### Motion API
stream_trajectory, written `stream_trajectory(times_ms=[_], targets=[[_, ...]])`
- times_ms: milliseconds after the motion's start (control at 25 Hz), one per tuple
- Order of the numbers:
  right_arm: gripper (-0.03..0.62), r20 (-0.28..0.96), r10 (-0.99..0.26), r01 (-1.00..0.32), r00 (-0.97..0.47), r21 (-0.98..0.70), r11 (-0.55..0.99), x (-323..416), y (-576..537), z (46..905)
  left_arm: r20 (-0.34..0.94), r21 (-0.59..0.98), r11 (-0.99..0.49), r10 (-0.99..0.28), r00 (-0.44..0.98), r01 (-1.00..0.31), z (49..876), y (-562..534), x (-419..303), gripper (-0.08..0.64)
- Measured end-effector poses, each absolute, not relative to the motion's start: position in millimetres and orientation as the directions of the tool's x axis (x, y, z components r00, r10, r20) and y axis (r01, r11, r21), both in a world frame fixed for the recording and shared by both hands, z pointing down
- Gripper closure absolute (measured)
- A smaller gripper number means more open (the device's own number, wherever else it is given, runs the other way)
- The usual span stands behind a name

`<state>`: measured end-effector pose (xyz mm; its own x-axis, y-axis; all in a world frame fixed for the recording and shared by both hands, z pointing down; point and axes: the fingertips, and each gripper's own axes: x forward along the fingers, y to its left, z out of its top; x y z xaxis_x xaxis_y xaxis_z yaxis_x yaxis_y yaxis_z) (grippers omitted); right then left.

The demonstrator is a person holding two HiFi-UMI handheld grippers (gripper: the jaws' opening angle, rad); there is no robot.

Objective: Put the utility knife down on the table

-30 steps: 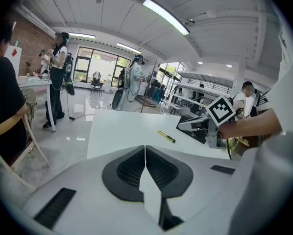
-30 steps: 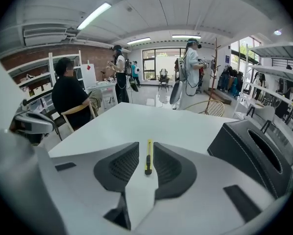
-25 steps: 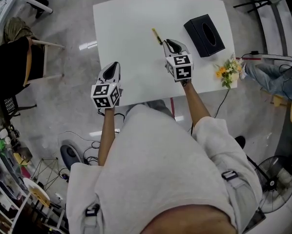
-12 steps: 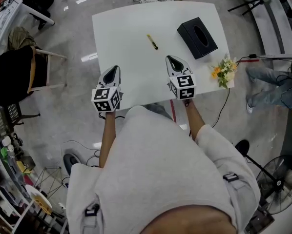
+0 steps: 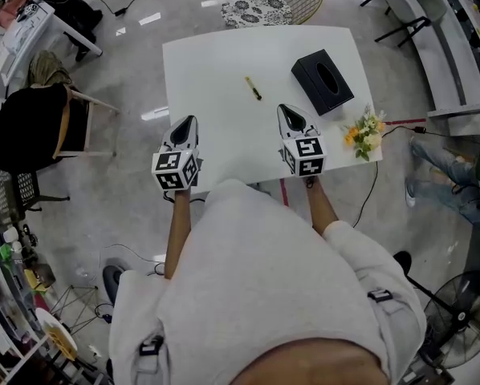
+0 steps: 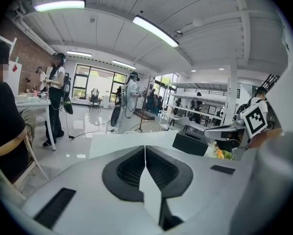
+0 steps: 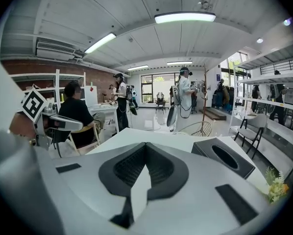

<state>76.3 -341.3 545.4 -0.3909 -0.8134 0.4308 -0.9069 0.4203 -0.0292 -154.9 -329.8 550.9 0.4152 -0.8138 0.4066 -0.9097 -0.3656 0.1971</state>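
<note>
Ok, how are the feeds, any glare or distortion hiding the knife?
Head view: sharp, evenly lit, utility knife plain on the white table, glare patches on the floor. Left gripper view: heavy fisheye, dark corners, knife not seen. Right gripper view: same bending, bright ceiling lamp, black box crisp.

The worktop [image 5: 216,70] was seen as smooth, matt white, the floor [image 5: 128,167] as glossy polished grey. The black box [image 5: 323,81] was seen matt. The right claw [image 7: 145,148] was made of matt grey plastic, with ribbed black pads [image 7: 161,169].

utility knife [image 5: 253,88] too small for detail, floor fan [image 5: 465,305] cut by edge
</note>
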Motion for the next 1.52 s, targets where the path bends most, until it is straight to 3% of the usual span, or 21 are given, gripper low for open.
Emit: stream_trajectory(times_ms=[760, 1520], targets=[[0.561, 0.323, -0.845, -0.891, -0.427, 0.008, 0.453, 62, -382, 496, 0.297, 0.116, -0.349, -0.881, 0.368, -0.930, 491, -361, -180, 0.537], [0.561, 0.311, -0.842, -0.883, -0.442, 0.013, 0.468, 41, -383, 489, 0.276, 0.111, -0.340, -0.892, 0.357, -0.934, 481, -363, -189, 0.537]])
